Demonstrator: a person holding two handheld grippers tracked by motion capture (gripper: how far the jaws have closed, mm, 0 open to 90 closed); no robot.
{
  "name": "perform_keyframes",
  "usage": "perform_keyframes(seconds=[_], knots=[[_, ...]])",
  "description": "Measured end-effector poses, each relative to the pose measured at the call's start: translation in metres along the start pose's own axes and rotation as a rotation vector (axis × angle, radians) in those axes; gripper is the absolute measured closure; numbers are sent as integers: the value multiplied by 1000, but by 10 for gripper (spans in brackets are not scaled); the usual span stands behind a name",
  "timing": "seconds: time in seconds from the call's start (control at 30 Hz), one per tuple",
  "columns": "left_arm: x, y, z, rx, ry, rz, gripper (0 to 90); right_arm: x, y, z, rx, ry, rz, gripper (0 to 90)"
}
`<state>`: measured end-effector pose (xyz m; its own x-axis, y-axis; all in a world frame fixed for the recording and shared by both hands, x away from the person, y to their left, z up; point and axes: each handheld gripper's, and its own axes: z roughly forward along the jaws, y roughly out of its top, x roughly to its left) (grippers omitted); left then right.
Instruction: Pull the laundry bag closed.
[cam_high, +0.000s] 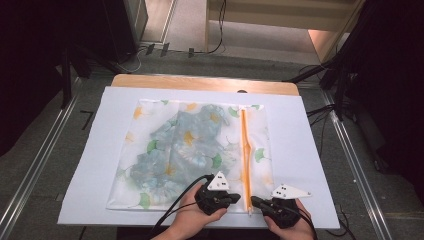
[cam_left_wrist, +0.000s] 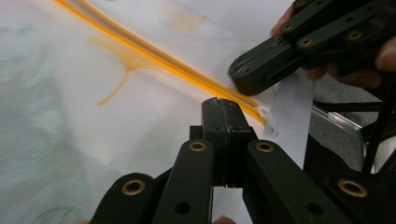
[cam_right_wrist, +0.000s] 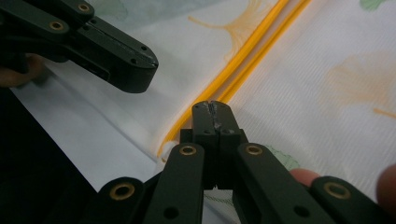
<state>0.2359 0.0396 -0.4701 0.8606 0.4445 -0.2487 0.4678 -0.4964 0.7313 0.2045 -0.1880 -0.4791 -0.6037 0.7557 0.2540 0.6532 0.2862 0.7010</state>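
Two tools meet at the near end of the orange zipper (cam_high: 244, 150) of a mesh bag (cam_high: 165, 150) (white, printed with green and yellow leaves), which lies flat on a white sheet (cam_high: 305, 150) over the bench (cam_high: 200, 82). Left tool (cam_high: 235, 198) sits just left of the zipper's near end, its tip pointing right toward the zipper; right tool (cam_high: 256, 201) sits just right of that end, its tip pointing left. Their tips stand close together with the zipper end between them.

Seen from the left tool (cam_left_wrist: 223, 103), its jaws are pressed together with nothing between them, the tip just short of the zipper (cam_left_wrist: 154, 56) and over the mesh; the right tool (cam_left_wrist: 245, 77) hovers across the zipper from it, held by fingers (cam_left_wrist: 355, 77). Whether the left tip touches the mesh I cannot tell.

Seen from the right tool (cam_right_wrist: 213, 106), its jaws are also fully together and hold nothing, the tip right at the zipper (cam_right_wrist: 233, 70); the left tool (cam_right_wrist: 135, 77) lies beyond and to the left of it. Blue-green cloth (cam_high: 185, 145) shows through the mesh, well beyond both tools.
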Motion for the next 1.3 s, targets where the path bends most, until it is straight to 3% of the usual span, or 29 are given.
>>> perform_keyframes(seconds=[0.1, 0.23, 0.33, 0.4, 0.57, 0.63, 0.77, 0.9, 1.0, 1.07, 1.17, 1.23, 1.3], knots=[[-4, -3, 9, 39, 6, 34, 900, -1, 0, 3, 19, -24, -9, 900], [-2, -6, 11, 56, 7, 14, 900, -1, -1, 0, 17, -62, -23, 900], [-1, -6, 11, 55, -2, 5, 900, 2, -6, -13, -26, -12, -3, 900], [-2, -7, 11, 50, 4, 13, 900, 8, -9, -22, -46, 6, -47, 900], [1, -7, 11, 52, -16, -11, 900, 15, -9, -19, -33, 58, -99, 900], [3, -7, 11, 49, -29, -29, 900, 17, -9, -15, -27, 57, -112, 900], [3, -7, 11, 49, -28, -29, 900, 19, -6, -11, -45, 51, -130, 900], [4, -7, 11, 52, -26, -27, 900, 15, -7, -8, -18, 6, -133, 900], [4, -7, 11, 51, -27, -28, 900, 12, -8, -9, -7, 31, -111, 899], [4, -7, 11, 46, -29, -31, 900, 10, -10, -10, -5, 65, -93, 847], [4, -7, 11, 51, -26, -27, 900, 12, -12, -10, -6, 78, -119, 761], [3, -7, 11, 50, -25, -27, 900, 14, -12, -10, -4, 75, -134, 739], [4, -7, 11, 42, -31, -34, 900, 19, -13, -10, -6, 37, -173, 721]])
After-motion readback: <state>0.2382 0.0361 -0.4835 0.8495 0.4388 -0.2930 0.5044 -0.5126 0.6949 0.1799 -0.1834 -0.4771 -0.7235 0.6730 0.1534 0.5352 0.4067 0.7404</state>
